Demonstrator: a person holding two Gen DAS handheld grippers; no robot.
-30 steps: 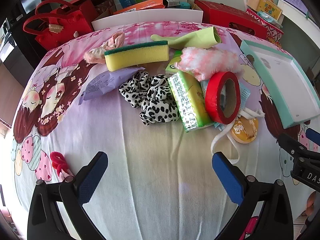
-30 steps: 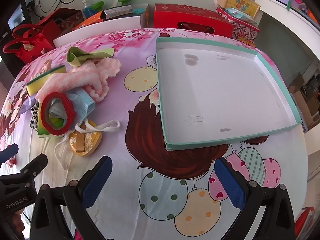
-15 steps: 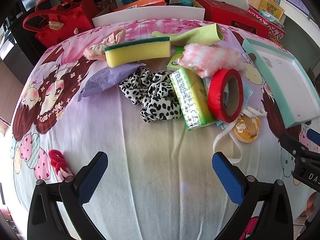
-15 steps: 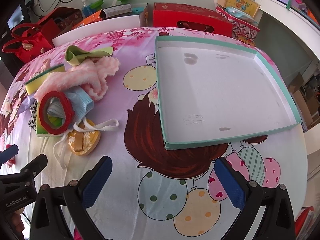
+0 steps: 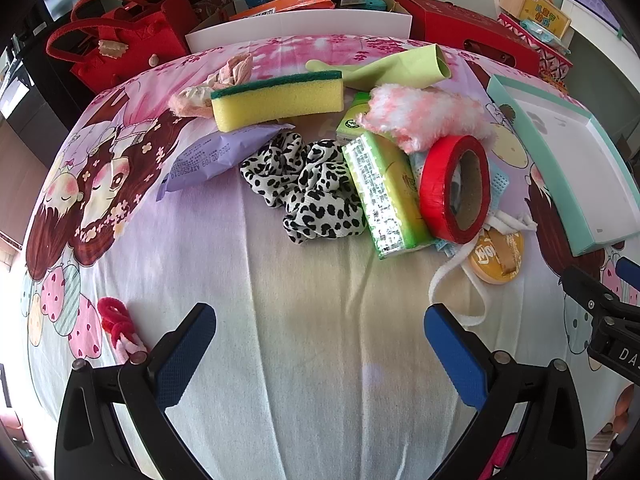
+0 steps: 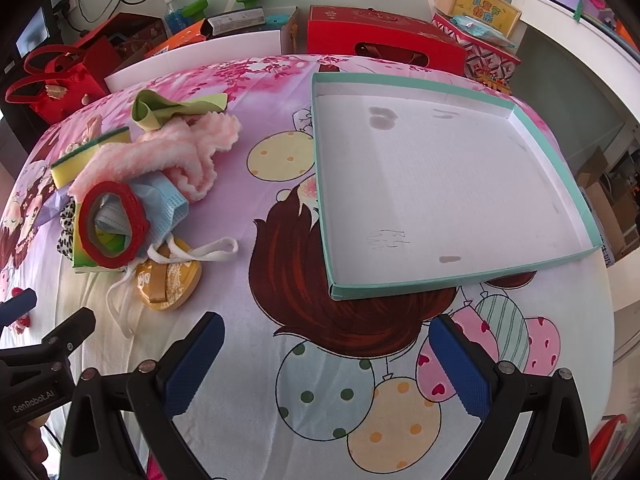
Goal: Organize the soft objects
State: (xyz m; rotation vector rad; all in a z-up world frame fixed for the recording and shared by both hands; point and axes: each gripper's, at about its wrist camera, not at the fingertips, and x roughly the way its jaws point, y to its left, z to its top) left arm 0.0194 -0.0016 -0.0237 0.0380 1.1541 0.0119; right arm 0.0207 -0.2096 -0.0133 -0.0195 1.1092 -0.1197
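A pile lies on the cartoon bedsheet: a leopard-print scrunchie (image 5: 308, 188), a yellow-green sponge (image 5: 278, 100), a fluffy pink cloth (image 5: 420, 114), a green rubber glove (image 5: 400, 68), a pink stocking (image 5: 228, 78), a green tissue pack (image 5: 384, 196), a purple wipes pack (image 5: 216, 156), a red tape roll (image 5: 454, 188) and a blue mask (image 6: 164, 204). My left gripper (image 5: 320, 344) is open and empty, short of the scrunchie. My right gripper (image 6: 326, 360) is open and empty, below the empty teal-rimmed tray (image 6: 520, 272).
A round yellow tin (image 6: 168, 280) with a white strap (image 6: 208, 250) lies beside the pile. A red hair tie (image 5: 116, 320) lies near the left fingers. Red bags (image 5: 120, 52), red boxes (image 6: 384, 40) and a white board (image 5: 300, 26) line the far edge.
My left gripper has moved forward a little towards the pile, which sits slightly lower in its view. The right gripper has barely moved. Both stay open.
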